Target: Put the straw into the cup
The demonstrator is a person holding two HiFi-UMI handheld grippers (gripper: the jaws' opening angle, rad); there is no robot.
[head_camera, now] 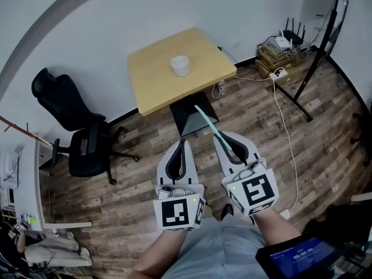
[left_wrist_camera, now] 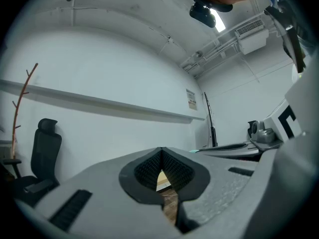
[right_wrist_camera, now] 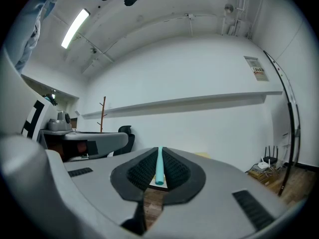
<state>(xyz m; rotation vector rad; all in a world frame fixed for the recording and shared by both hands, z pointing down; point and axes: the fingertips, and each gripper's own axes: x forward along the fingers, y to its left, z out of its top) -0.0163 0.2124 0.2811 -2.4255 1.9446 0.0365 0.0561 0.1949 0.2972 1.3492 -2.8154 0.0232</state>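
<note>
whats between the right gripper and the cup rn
In the head view: the straw that the right gripper holds, pointing toward the table, then a bare stretch of that table up to the cup.

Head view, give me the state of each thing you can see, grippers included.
right gripper: shut on the straw
left gripper: shut, empty
straw: pointing toward the table, outside the cup
cup: upright on the table, no straw in it
office chair: unoccupied, on the floor
</note>
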